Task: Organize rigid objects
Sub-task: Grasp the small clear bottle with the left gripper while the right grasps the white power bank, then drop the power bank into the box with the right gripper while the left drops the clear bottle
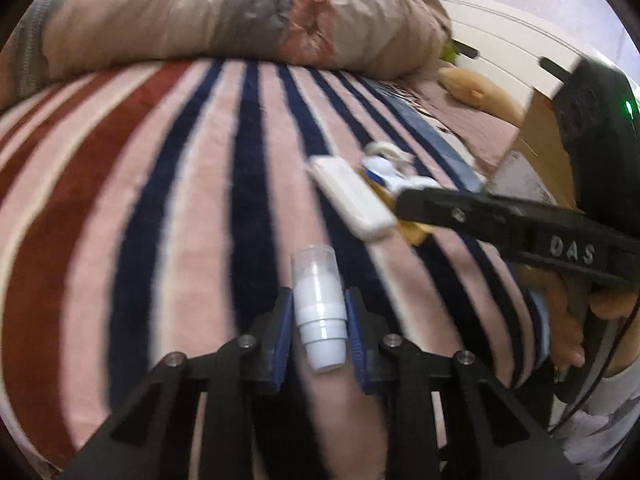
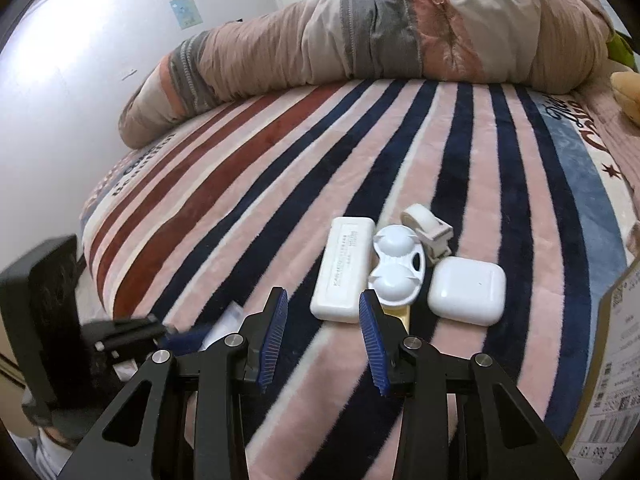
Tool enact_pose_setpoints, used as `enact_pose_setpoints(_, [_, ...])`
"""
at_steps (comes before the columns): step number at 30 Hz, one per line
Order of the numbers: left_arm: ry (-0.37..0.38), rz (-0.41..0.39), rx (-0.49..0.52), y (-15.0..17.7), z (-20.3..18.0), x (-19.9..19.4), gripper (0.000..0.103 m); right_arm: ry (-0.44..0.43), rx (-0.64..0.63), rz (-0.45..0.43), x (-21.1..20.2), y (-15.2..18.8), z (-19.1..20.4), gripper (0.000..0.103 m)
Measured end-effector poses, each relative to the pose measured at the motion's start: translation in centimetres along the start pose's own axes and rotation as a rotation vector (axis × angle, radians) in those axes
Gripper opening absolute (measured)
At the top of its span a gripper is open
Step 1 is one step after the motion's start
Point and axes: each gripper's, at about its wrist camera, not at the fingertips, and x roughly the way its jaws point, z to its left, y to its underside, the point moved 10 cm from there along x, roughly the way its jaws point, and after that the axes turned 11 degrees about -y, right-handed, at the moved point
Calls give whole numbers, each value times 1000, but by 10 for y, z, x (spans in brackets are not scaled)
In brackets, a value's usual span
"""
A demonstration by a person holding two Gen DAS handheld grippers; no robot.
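My left gripper (image 1: 319, 300) is shut on a small white bottle (image 1: 319, 312) with a clear cap, held above the striped blanket (image 1: 180, 184). My right gripper (image 2: 323, 302) is open and empty, just short of a row of white objects: a long white case (image 2: 342, 269), a double-cup plastic piece (image 2: 396, 266), a tape dispenser (image 2: 428, 228) and an earbud case (image 2: 466, 290). In the left wrist view the long white case (image 1: 350, 202) lies ahead, and the right gripper's black finger (image 1: 480, 212) reaches in from the right.
A rolled quilt (image 2: 380, 36) lies along the far side of the bed. A cardboard box (image 2: 618, 360) stands at the right edge. A plush toy (image 1: 476, 88) and a white headboard (image 1: 508, 40) are at the far right. The left gripper's body (image 2: 52, 320) is at the left.
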Motion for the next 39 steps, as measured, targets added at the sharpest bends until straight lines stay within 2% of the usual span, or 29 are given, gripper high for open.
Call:
enact_pose_setpoints(4, [-64, 4, -36, -6, 35, 3, 23, 13, -5, 18, 15, -1, 2, 33])
enact_pose_setpoints(5, [-61, 8, -43, -6, 38, 5, 23, 26, -1, 22, 20, -1, 0, 33])
enact_pose_setpoints(7, [-36, 13, -68, -5, 40, 7, 23, 90, 0, 22, 29, -2, -7, 33])
enact_pose_setpoints(9, [-42, 10, -61, -4, 41, 11, 23, 167, -1, 28, 36, 0, -18, 34])
enact_pose_setpoints(12, [-42, 6, -70, -4, 39, 15, 23, 151, 38, 14, 42, -3, -22, 35])
enact_pose_setpoints(18, [-41, 2, -84, -8, 38, 16, 23, 196, -5, 34, 47, -5, -19, 32])
enact_pose_setpoints(25, [-28, 2, -89, -9, 40, 17, 23, 150, -53, 102, 23, 27, -3, 32])
enact_pose_setpoints(31, [-49, -8, -78, -13, 38, 18, 21, 171, -56, 94, 30, 28, -3, 32])
enact_pose_setpoints(34, [-33, -12, -91, -14, 38, 14, 21, 172, -53, 87, 27, 27, 1, 31])
enact_pose_setpoints(39, [-21, -70, -79, -29, 32, -15, 21, 139, -108, 8, -8, 9, 25, 31])
